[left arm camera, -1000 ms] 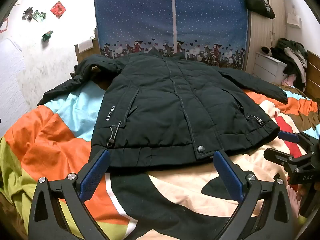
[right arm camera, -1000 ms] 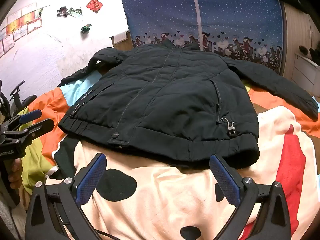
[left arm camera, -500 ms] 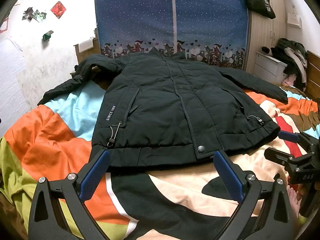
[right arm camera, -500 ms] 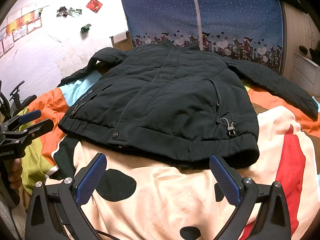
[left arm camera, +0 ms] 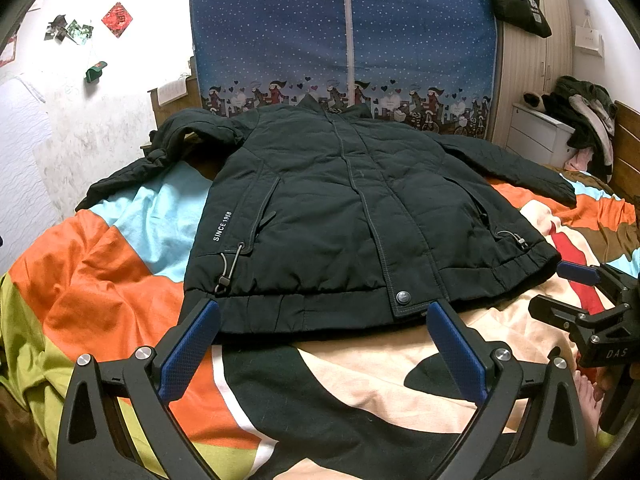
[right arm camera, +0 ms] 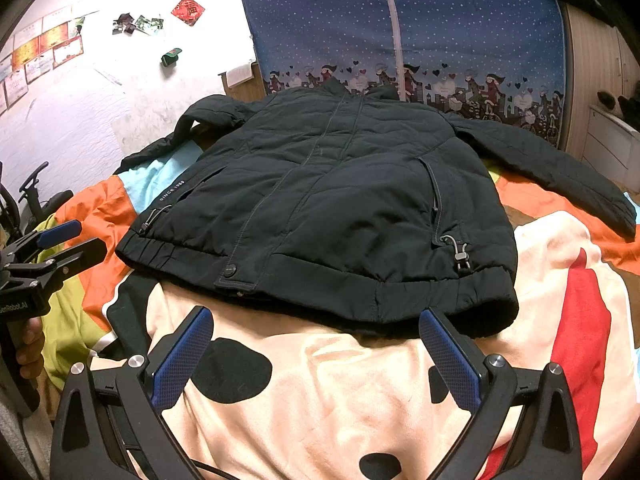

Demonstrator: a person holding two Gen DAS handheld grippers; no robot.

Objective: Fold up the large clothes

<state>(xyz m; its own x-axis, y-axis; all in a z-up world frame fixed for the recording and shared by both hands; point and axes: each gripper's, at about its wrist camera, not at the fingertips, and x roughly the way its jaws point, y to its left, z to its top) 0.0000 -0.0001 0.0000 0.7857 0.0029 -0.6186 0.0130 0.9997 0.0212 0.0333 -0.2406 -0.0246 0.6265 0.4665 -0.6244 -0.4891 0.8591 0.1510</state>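
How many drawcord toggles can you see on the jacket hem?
2. One toggle hangs at the hem's left side under the "SINCE 1968" print; the other toggle sits near the hem's right corner. The jacket's underside is hidden.

Honestly, next to nothing can be reported as changed over the last second. The left gripper (left arm camera: 323, 344) seems to have been nudged by a hair at most: in its own view the hem snap of the black jacket (left arm camera: 352, 220) is seen a touch higher than before, and the right gripper (left arm camera: 576, 296), seen at that view's right edge, is placed a shade lower. In the right wrist view no shift can be made out at all. Nothing else in the room has been moved or altered.
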